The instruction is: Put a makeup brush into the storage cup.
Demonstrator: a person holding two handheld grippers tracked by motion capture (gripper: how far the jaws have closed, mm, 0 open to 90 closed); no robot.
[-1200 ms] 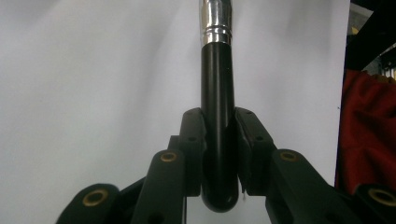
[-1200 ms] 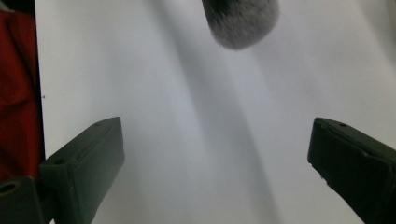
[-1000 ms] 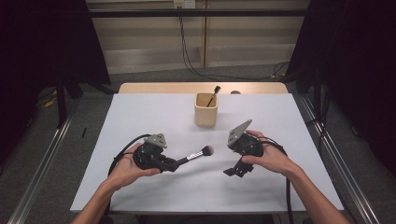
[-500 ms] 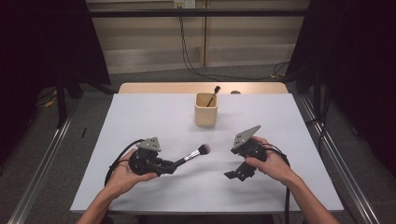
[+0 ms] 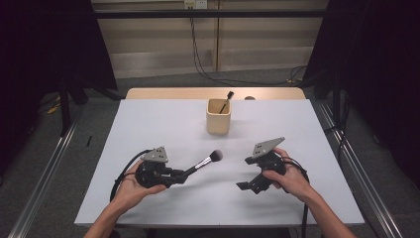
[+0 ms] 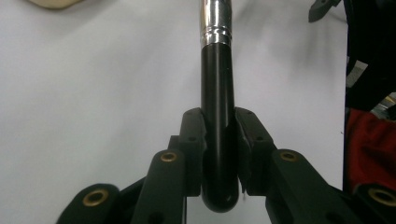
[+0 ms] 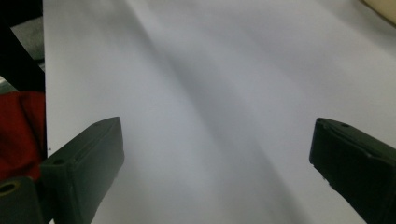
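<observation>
From the high view, the left gripper (image 5: 179,175) pinches a black-handled makeup brush with a silver ferrule (image 5: 204,162), its bristles pointing toward a beige square cup (image 5: 218,117) far back on the white table (image 5: 148,124). The left gripper view shows both jaws clamped on the brush handle (image 6: 217,116). In the right gripper view, the right gripper (image 7: 217,154) is spread wide over bare table.

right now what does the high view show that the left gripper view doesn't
High view alone: the brush head, the beige cup with a second brush standing in it, both hands, and the open right gripper. Left gripper view alone: the black handle end pinched between the jaws, and the silver ferrule up close. Both: the makeup brush, the left gripper and the white table.
</observation>
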